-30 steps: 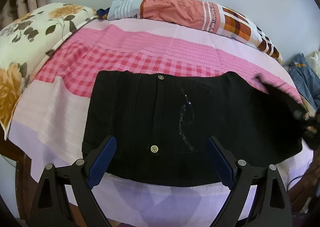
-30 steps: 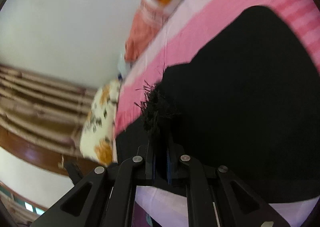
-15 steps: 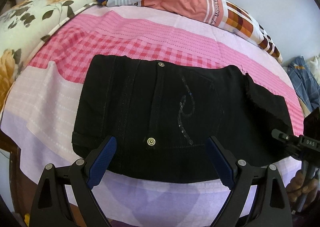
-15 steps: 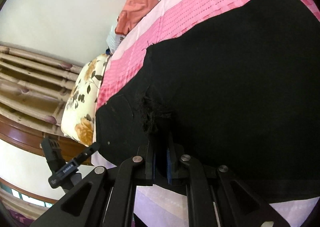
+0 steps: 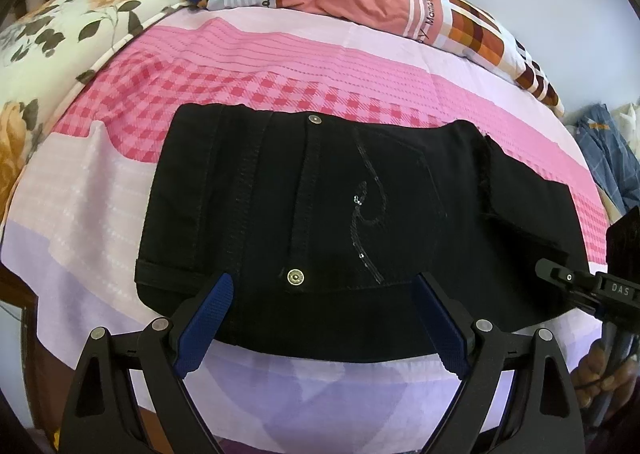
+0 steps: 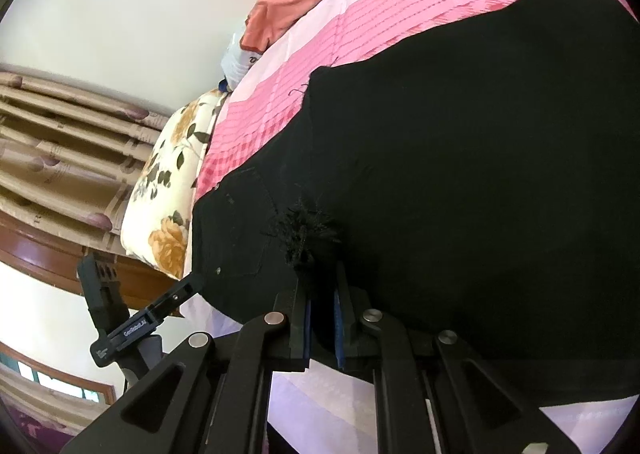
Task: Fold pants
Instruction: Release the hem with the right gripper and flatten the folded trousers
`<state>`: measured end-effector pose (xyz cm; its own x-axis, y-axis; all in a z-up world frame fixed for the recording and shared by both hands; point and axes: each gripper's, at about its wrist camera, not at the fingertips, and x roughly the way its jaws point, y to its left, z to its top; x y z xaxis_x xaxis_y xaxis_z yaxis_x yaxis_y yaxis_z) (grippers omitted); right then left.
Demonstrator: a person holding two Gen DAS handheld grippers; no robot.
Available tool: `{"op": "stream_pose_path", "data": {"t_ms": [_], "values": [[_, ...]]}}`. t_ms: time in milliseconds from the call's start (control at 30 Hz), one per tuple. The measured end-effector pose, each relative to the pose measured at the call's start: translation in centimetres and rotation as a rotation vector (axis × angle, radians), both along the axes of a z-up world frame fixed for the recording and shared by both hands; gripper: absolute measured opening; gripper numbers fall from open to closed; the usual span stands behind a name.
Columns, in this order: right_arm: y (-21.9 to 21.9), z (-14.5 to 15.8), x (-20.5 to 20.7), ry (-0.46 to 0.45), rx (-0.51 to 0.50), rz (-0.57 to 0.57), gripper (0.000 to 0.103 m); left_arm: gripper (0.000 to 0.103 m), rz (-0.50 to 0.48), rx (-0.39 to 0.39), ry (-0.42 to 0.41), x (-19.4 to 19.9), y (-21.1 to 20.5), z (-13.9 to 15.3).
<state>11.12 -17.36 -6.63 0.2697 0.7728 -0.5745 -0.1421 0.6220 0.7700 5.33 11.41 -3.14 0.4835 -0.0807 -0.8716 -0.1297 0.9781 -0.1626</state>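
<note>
Black pants (image 5: 340, 222) lie folded on a pink and lilac bed sheet (image 5: 280, 74), waist end to the left, with metal buttons and a sequin curl on the pocket. A frayed leg hem (image 5: 486, 174) lies laid over the right part. My left gripper (image 5: 322, 294) is open, its blue pads either side of the near edge of the pants. My right gripper (image 6: 320, 290) is shut on the frayed black hem (image 6: 304, 230), low over the pants (image 6: 480, 174). The right gripper's body shows at the right edge of the left wrist view (image 5: 592, 286).
A floral pillow (image 5: 60, 38) lies at the left of the bed, an orange patterned pillow (image 5: 380, 10) along the far wall. Blue clothes (image 5: 608, 150) lie at the far right. Curtains (image 6: 60, 134) and a wooden headboard (image 6: 48, 250) stand beyond the floral pillow (image 6: 172, 174).
My right gripper has carried the frayed leg end leftward and down onto the folded pants. The left gripper has stayed open at the near edge.
</note>
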Motion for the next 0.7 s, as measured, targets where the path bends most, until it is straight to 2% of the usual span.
{"op": "stream_pose_path", "data": {"t_ms": [233, 300, 400, 467, 500, 533, 600, 700], "values": [[1.4, 0.0, 0.1, -0.008, 0.001, 0.051, 0.011, 0.091, -0.009, 0.003, 0.012, 0.1, -0.2, -0.2], [1.7, -0.1, 0.1, -0.003, 0.007, 0.067, 0.015, 0.091, -0.011, 0.002, 0.019, 0.1, -0.2, -0.4], [2.3, -0.1, 0.0, 0.011, 0.038, 0.117, 0.026, 0.091, -0.014, 0.01, 0.026, 0.2, -0.4, -0.6], [2.7, -0.3, 0.0, 0.036, 0.094, 0.168, 0.028, 0.091, -0.017, 0.014, 0.027, 0.2, -0.5, -0.5], [2.9, -0.7, 0.0, 0.082, 0.181, 0.213, 0.028, 0.091, -0.018, 0.014, 0.027, 0.2, -0.5, -0.5], [2.8, -0.7, -0.1, 0.101, 0.22, 0.217, 0.031, 0.091, -0.018, 0.014, 0.028, 0.1, -0.5, -0.5], [1.5, -0.3, 0.1, 0.091, 0.254, 0.187, 0.036, 0.091, -0.018, 0.012, 0.029, 0.1, -0.5, -0.4], [-2.3, 0.7, 1.1, 0.049, 0.272, 0.058, 0.043, 0.091, -0.015, 0.011, 0.026, 0.1, -0.4, -0.4]]}}
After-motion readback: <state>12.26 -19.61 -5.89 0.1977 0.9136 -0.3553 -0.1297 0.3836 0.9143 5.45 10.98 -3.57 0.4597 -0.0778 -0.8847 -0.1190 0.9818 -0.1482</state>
